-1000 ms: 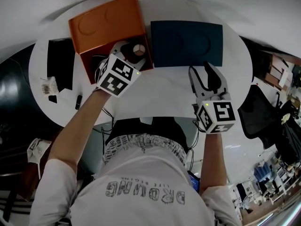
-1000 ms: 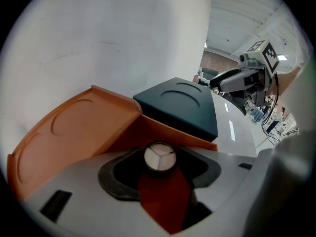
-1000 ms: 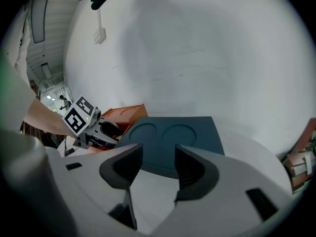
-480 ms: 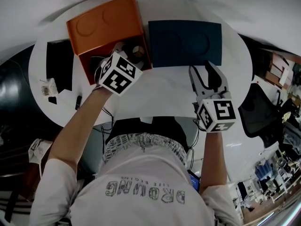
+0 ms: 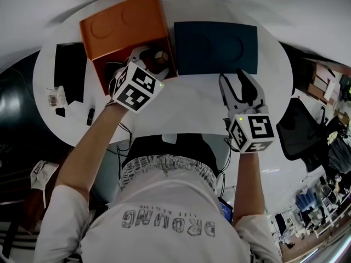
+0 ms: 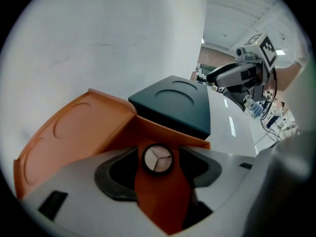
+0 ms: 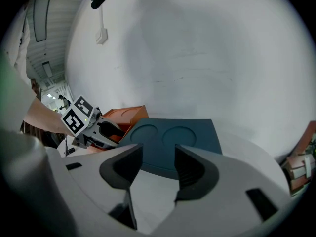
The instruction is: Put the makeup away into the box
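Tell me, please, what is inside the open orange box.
A round compact shows inside the orange box, between the left gripper's parted jaws. The gripper covers much of the interior, so anything else in there cannot be seen.

Head view: I look steeply down from above the person onto the white table (image 5: 192,100).

Left gripper view: close and low, facing into the orange box (image 6: 79,132) at far left.

Right gripper view: farther back, facing the dark blue box (image 7: 173,137).

Both gripper views share the two boxes. Each also catches the other: left gripper (image 7: 117,131), right gripper (image 6: 211,77).
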